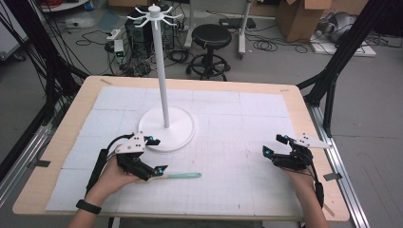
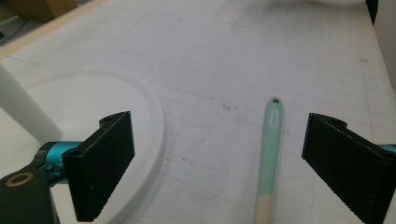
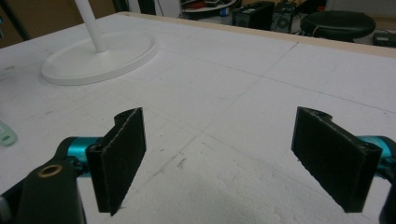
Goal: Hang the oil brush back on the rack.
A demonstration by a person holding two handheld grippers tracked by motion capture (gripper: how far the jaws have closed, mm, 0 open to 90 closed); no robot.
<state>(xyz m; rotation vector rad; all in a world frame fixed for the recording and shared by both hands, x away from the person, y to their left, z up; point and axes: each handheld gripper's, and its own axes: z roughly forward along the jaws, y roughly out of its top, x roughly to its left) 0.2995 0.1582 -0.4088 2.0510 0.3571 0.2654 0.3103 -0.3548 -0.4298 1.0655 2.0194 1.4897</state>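
White foam-covered table, workshop floor beyond. Left gripper spread wide, mint-handled utensil flat between its jaws, untouched. Right gripper likewise agape, empty. Farther off, just beyond the left gripper, white hook stand.

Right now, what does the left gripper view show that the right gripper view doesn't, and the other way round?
Left gripper view: the mint-green utensil handle lying lengthwise between the open jaws, with its hanging hole at the far end.

Right gripper view: the black stool and the equipment beyond the table's far edge, plus the whole round stand base; just the tip of the handle peeks in at the left edge.

Both: open black jaws, the white foam table cover and the white stand.
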